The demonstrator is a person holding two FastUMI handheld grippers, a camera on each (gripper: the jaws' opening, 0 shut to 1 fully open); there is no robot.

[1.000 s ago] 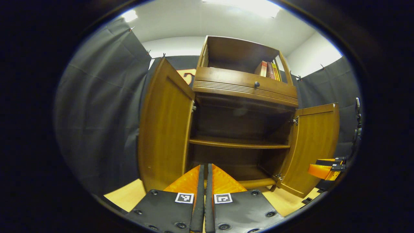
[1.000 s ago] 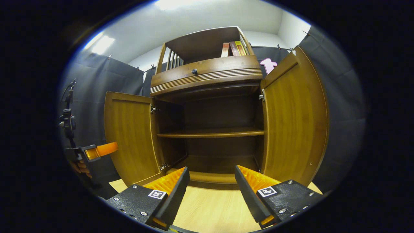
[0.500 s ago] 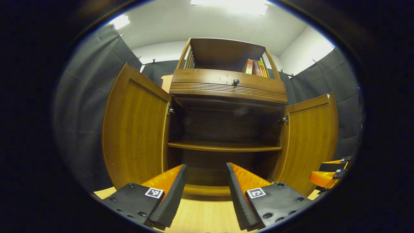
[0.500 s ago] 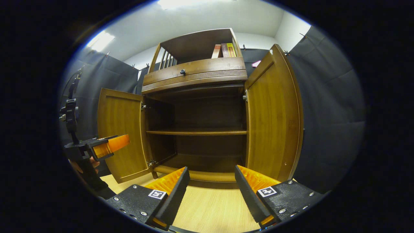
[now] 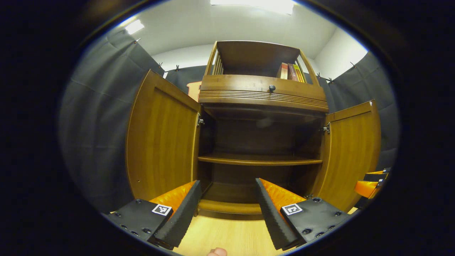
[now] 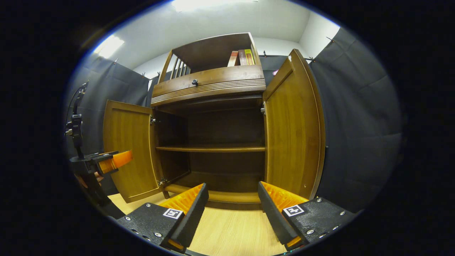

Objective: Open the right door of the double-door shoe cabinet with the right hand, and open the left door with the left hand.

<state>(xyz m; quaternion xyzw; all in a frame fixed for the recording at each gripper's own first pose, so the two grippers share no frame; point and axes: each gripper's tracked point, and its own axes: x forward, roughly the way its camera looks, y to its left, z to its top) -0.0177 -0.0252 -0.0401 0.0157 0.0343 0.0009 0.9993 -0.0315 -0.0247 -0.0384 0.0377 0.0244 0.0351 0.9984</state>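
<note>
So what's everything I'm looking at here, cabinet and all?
Shoe cabinet: one, brown wood, centre, on the floor.
Left door: one, brown, swung open.
Right door: one, brown, swung open.
Inner shelf: one, brown, bare, midway up inside.
Drawer knob: one, dark, on the drawer front.
Books: about three, reddish and yellow, top compartment, right end.
Floor: light wood.
Booth wall: black cloth, both sides.
Left gripper: open, before the cabinet.
Right gripper: open, before the cabinet.
</note>
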